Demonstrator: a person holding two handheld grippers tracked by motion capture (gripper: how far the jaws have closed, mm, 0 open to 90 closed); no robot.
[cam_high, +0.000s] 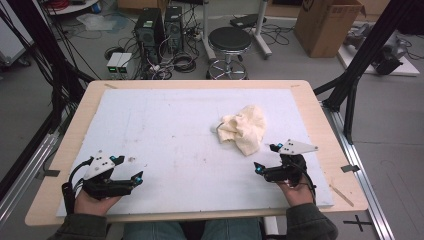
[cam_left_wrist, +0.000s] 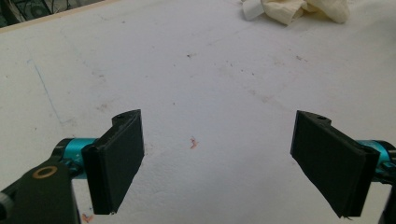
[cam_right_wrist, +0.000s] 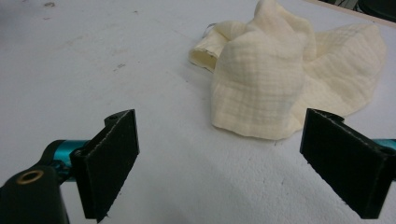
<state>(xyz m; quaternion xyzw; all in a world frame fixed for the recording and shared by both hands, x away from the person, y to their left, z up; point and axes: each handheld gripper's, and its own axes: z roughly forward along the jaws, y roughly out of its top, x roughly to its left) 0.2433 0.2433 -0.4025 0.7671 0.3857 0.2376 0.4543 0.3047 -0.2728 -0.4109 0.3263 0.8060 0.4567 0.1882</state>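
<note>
**Observer A:** While both hands rest at the near edge of the white mat (cam_high: 165, 115), how do the tongs stand?

**Observer B:** Left gripper (cam_high: 126, 170): jaws spread wide, nothing between them; its own view shows bare, speckled mat beyond the two black pads. Right gripper (cam_high: 265, 157): jaws likewise wide apart and empty. Each is held low and level in a hand, which reads as a ready posture rather than a grasp in progress.

**Observer A:** And the thing they would work on, taking the cloth as landmark?

**Observer B:** A crumpled cream cloth (cam_high: 243, 129) lies bunched on the mat, untouched. The right gripper sits just nearside of it, jaws pointed toward its lower hem, near but apart. The left gripper is well apart from it, off to the cloth's left and nearer the person.

**Observer A:** Why that spacing?

**Observer B:** Probably so the nearer tool reaches first. Beyond the cloth: the wooden table (cam_high: 200, 84), then a black stool (cam_high: 229, 41).
</note>
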